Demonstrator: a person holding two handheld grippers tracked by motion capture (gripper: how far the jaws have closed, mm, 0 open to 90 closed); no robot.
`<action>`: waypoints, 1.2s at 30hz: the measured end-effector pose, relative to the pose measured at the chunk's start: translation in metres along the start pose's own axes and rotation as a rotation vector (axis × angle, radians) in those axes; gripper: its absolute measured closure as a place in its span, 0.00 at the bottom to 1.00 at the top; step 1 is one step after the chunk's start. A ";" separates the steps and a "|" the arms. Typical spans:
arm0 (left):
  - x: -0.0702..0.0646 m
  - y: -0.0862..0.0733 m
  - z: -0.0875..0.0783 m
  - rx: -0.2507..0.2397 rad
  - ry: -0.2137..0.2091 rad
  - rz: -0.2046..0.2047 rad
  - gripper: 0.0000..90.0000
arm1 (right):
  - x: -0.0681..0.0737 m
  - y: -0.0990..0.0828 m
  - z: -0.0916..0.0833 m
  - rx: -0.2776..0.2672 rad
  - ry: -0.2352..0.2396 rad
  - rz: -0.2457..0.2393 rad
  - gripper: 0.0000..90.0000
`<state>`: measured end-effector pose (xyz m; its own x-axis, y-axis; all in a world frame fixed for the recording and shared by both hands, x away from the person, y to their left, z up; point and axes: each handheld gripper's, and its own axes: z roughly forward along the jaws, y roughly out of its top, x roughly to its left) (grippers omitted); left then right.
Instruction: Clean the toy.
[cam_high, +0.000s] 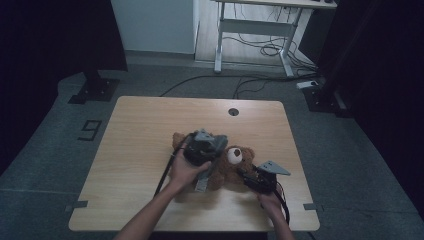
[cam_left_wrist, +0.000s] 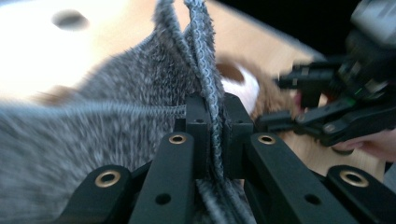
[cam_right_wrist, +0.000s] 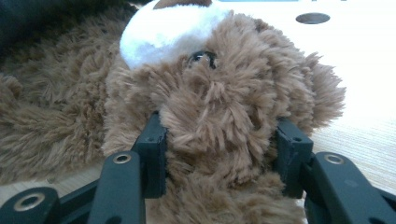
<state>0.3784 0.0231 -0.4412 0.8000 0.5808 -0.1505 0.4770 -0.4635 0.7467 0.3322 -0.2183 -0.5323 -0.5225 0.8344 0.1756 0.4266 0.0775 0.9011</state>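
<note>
A brown teddy bear (cam_high: 239, 156) with a white muzzle lies near the table's front right. My right gripper (cam_high: 248, 177) comes at it from the front, and its jaws (cam_right_wrist: 224, 140) are shut on the bear's head (cam_right_wrist: 219, 93), one pad pressing into the fur on each side. My left gripper (cam_high: 202, 150) hovers over the bear's body. It is shut on a fold of grey knitted cloth (cam_left_wrist: 140, 93), which runs up between its jaws (cam_left_wrist: 215, 116). The cloth drapes over the bear and hides most of its body. Beyond the cloth are the bear's muzzle (cam_left_wrist: 240, 86) and the right gripper (cam_left_wrist: 299, 102).
The wooden table (cam_high: 140, 130) has a round cable hole (cam_high: 233, 111) near its far edge. Both forearms enter from the front edge. Behind the table stand a white desk frame (cam_high: 255, 30) with loose cables on the floor, and dark stand bases at both sides.
</note>
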 end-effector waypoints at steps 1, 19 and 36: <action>-0.001 -0.005 0.011 0.017 -0.007 -0.011 0.92 | 0.000 -0.001 -0.001 0.001 0.002 -0.003 0.54; 0.020 -0.046 0.002 -0.024 0.010 -0.038 0.95 | 0.002 -0.007 0.000 0.047 0.073 -0.017 0.49; -0.036 0.022 0.014 -0.057 0.025 0.071 0.93 | 0.031 -0.001 0.018 0.057 0.054 -0.075 0.62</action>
<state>0.3658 -0.0175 -0.4284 0.8213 0.5649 -0.0798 0.3973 -0.4659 0.7907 0.3286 -0.1826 -0.5349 -0.5928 0.7947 0.1304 0.4253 0.1714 0.8887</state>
